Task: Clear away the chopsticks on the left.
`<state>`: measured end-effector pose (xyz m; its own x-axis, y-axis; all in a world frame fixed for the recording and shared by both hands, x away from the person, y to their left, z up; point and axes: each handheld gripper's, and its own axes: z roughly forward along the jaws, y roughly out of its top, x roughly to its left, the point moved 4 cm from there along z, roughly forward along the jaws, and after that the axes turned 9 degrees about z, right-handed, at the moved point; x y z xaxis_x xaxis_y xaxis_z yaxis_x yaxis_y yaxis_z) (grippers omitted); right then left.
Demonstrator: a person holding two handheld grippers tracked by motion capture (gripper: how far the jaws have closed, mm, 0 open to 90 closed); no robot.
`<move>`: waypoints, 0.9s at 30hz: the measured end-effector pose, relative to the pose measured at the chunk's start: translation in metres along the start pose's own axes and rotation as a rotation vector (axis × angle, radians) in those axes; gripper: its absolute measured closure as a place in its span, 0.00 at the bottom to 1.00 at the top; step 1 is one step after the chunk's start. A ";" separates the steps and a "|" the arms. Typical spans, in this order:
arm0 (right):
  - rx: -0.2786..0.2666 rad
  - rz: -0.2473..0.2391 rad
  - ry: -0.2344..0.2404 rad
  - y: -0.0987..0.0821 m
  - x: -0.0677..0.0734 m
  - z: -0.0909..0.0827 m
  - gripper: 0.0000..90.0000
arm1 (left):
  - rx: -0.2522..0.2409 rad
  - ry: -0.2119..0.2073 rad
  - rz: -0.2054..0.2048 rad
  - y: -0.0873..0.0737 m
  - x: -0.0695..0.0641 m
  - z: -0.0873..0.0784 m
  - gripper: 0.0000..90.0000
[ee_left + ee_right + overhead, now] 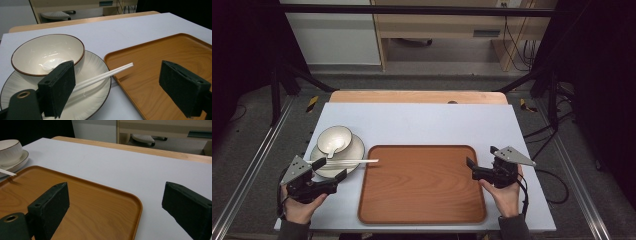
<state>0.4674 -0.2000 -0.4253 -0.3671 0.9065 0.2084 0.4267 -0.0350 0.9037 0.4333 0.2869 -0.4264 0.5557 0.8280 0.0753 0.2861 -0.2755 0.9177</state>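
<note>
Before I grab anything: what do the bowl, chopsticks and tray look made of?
Bowl: glazed ceramic by its glossy cream surface and dark rim. Chopsticks: smooth white, probably plastic or melamine. Tray: orange-brown with wood grain and a satin sheen; real wood or printed laminate, I cannot tell.

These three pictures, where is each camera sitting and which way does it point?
High view: above the person's side, looking forward and down on the table; both hands and claws show.
Left gripper view: rides the left claw, facing the bowl, plate, chopsticks.
Right gripper view: rides the right claw, facing the table's far edge.
All three share the wooden tray.
</note>
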 end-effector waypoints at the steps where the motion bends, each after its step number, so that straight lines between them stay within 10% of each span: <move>1: 0.009 0.000 -0.004 -0.002 -0.001 0.001 0.08 | 0.011 -0.022 0.012 -0.001 0.002 -0.001 0.15; 27: 0.048 -0.005 -0.007 -0.007 0.002 0.007 0.09 | 0.209 -0.043 0.107 -0.036 0.037 0.007 0.21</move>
<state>0.4696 -0.1954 -0.4338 -0.3638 0.9096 0.2008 0.4641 -0.0100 0.8857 0.4487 0.3244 -0.4596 0.6226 0.7687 0.1467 0.3767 -0.4588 0.8048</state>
